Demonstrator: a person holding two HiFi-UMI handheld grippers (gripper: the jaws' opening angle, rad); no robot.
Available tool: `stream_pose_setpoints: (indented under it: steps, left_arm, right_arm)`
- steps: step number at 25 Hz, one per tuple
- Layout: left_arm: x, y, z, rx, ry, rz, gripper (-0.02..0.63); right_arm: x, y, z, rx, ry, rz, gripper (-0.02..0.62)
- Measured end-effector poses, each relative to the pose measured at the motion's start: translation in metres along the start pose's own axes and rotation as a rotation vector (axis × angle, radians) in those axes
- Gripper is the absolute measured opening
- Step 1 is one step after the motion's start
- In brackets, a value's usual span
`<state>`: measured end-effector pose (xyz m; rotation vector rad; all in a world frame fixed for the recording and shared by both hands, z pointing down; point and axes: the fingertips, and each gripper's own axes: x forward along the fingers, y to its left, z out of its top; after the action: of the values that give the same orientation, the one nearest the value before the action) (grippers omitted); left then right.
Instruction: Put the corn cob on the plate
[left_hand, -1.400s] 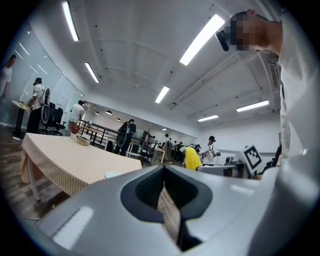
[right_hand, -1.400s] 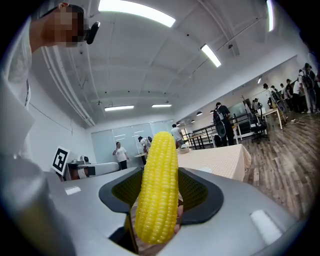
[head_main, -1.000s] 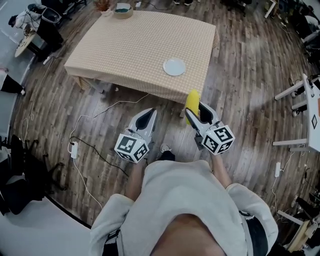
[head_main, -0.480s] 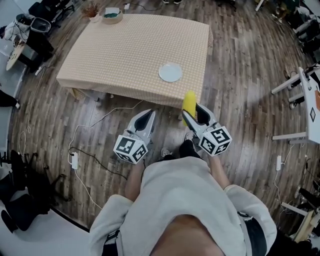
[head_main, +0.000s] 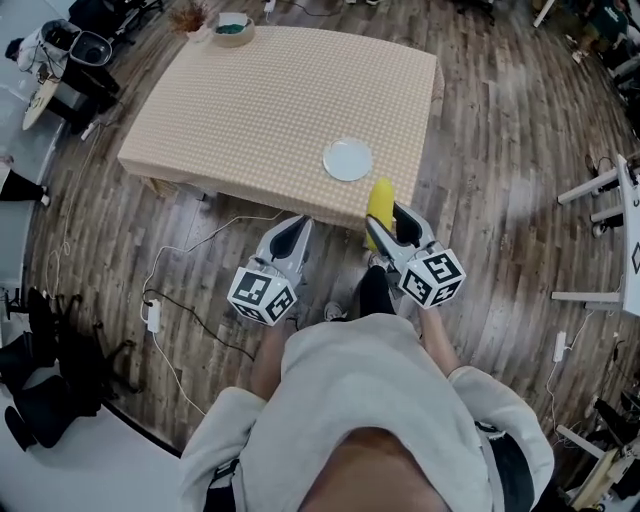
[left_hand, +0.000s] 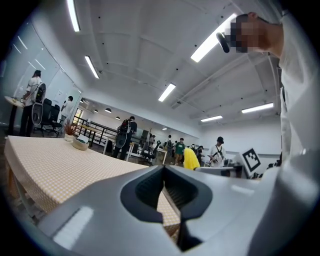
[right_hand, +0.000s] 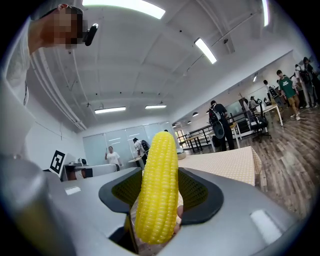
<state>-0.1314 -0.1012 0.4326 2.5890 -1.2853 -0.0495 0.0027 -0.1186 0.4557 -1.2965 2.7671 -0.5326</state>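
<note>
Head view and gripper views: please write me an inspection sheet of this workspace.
Surface: table under a checked cloth.
Job's things: corn cob between the right claw's jaws, short of the table; white plate empty, near the table's near edge.
Clutter: bowl and small plant at the far corner.
Grippers: right claw shut on the corn cob; left claw shut, empty.
Cables: white cable and black cable on the floor.
Surroundings: wooden floor; people beyond the table.

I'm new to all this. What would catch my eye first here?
A bright yellow corn cob, clamped in the right gripper by the table's near edge. A small white plate lies bare on the checked table just beyond it. The left gripper is shut and empty.
</note>
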Motion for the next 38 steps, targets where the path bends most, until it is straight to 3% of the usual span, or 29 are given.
stream_pose_setpoints:
  steps: [12, 19, 30, 38]
  left_arm:
    - [0.124, 0.046, 0.039, 0.039, -0.037, 0.109, 0.008]
    - [0.158, 0.063, 0.051, 0.041, -0.035, 0.166, 0.008]
    - [0.175, 0.111, 0.063, 0.031, -0.019, 0.118, 0.008]
    - [0.179, 0.128, 0.046, -0.017, 0.019, 0.091, 0.008]
  right_arm:
    - [0.092, -0.103, 0.057, -0.004, -0.001, 0.13, 0.227]
    - [0.131, -0.132, 0.081, -0.035, 0.016, 0.199, 0.227]
    - [0.172, -0.135, 0.079, -0.007, 0.027, 0.137, 0.227]
    - [0.18, -0.142, 0.058, 0.021, 0.072, 0.082, 0.227]
